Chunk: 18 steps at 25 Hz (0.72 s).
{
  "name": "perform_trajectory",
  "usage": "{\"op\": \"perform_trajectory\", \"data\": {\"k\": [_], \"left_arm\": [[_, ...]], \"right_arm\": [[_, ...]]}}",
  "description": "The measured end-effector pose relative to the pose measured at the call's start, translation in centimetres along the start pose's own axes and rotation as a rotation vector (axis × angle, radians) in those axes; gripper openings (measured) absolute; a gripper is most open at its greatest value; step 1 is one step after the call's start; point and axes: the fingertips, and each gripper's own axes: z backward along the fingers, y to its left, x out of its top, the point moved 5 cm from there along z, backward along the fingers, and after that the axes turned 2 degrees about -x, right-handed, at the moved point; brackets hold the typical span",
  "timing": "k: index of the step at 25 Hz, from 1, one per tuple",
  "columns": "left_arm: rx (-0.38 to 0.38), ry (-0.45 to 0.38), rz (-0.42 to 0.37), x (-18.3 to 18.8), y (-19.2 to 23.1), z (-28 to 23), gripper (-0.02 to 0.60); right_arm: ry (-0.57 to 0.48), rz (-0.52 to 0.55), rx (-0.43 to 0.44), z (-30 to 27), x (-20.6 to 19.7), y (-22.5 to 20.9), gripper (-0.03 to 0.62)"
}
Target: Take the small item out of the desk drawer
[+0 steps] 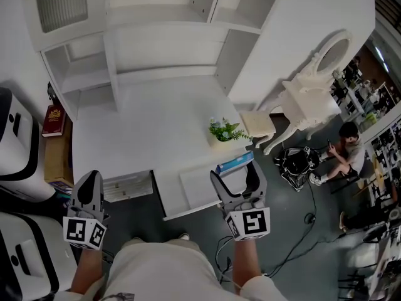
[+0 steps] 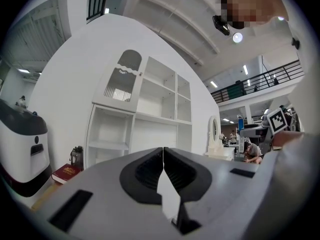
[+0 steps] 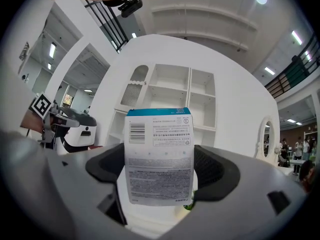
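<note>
Right gripper view — box (image 3: 158, 149) upright in claw (image 3: 160, 171), teal end up

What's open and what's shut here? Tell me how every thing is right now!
left gripper: shut, nothing in it.
right gripper: shut on the small box.
small box: held upright between the jaws.
desk drawer: pulled open.
plant: standing upright on the desk.
red book: closed, lying flat beside the desk.
</note>
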Motion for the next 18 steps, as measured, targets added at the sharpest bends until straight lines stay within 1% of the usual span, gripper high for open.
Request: {"op": "perform_trajectory", "data": {"k": [6,8,14,18], "left_arm": [[0.027,-0.009,-0.003,0.8,0.0,0.2,0.017],[0.035,-0.011,-0.004,0.8,0.1,0.4,0.017],[0.06,0.017,-0.002,1.1,0.3,0.6,0.017],[0.062,0.012,0.005,1.1,0.4,0.5,0.017]], "right_arm": [[-0.031,-0.014,-0.015,0.5,0.9,-1.1,0.443],[-0.03,-0.017,-0.015,0.7,0.8,-1.1,0.443],[-0.016,-0.034,-0.018,1.0,0.2,-1.2,0.443],[-0.008,-0.035,-0.023,0.9,0.3,-1.4,0.443]]}}
